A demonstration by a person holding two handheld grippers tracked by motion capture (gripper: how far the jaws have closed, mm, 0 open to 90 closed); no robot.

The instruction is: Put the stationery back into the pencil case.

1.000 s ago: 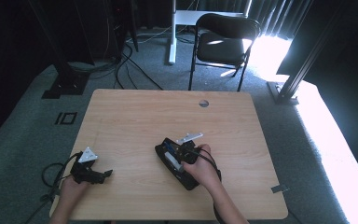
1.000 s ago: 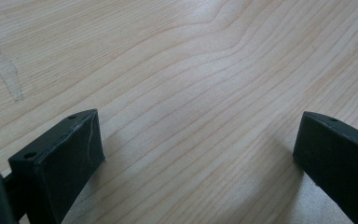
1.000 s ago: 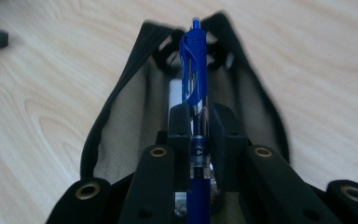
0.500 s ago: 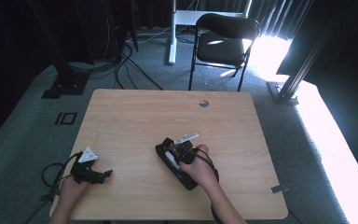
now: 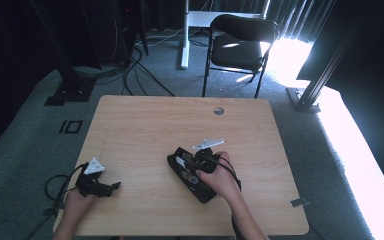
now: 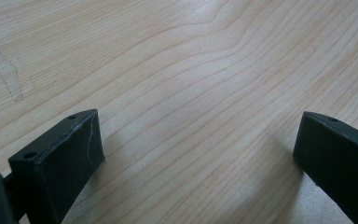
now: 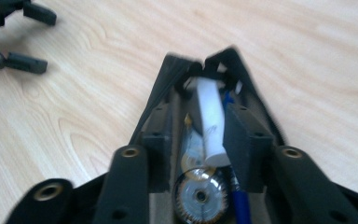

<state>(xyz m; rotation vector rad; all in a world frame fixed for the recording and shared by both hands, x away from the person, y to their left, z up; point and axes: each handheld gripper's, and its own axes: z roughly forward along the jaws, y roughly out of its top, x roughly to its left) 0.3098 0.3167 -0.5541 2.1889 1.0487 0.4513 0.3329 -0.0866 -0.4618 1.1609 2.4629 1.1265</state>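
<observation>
This looks like a lab or test room, not a home. A plain wooden table (image 5: 145, 125) stands on grey carpet (image 5: 25, 145). Dark curtains (image 5: 10, 60) hang all around it. Black metal stands (image 5: 67, 85) hold up gear, and cables (image 5: 140, 65) run over the floor. A black folding chair (image 5: 237, 47) waits behind the table.
</observation>
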